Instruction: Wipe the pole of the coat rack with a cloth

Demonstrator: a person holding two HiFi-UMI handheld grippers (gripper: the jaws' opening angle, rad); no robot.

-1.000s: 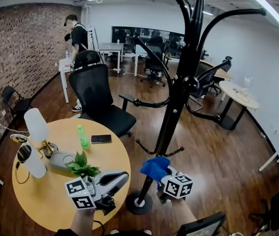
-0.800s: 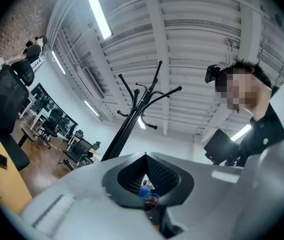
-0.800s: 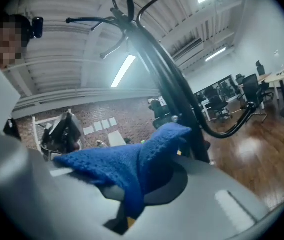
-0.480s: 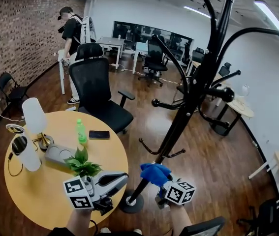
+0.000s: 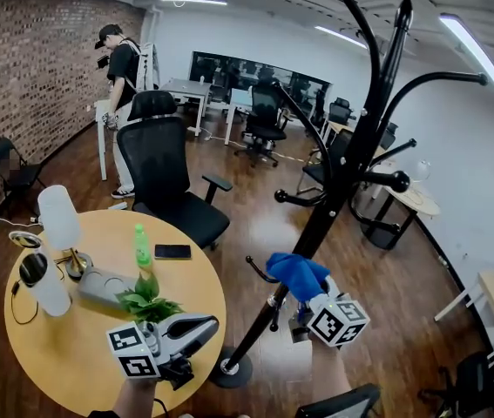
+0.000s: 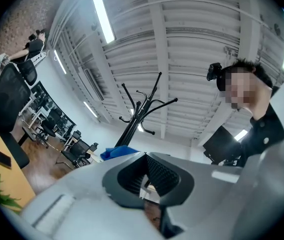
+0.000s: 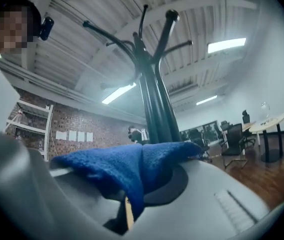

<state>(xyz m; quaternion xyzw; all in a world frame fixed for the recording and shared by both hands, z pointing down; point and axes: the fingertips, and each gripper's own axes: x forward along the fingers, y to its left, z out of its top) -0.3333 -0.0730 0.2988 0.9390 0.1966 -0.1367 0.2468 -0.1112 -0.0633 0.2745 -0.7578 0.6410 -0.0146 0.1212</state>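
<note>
Pole (image 5: 334, 200) slants up to the right, just left of my right gripper (image 5: 306, 293), which clamps the blue cloth (image 5: 294, 272), seemingly touching it. My left gripper (image 5: 196, 329) is closed, empty and farther off.

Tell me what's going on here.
A person is cleaning a coat rack with a handheld gripper in each hand. The right gripper is shut on a blue cloth, which seems to rest against the lower part of the black pole, above the base. The left gripper is shut with nothing in it and hangs over the edge of the round table, away from the rack.
</note>
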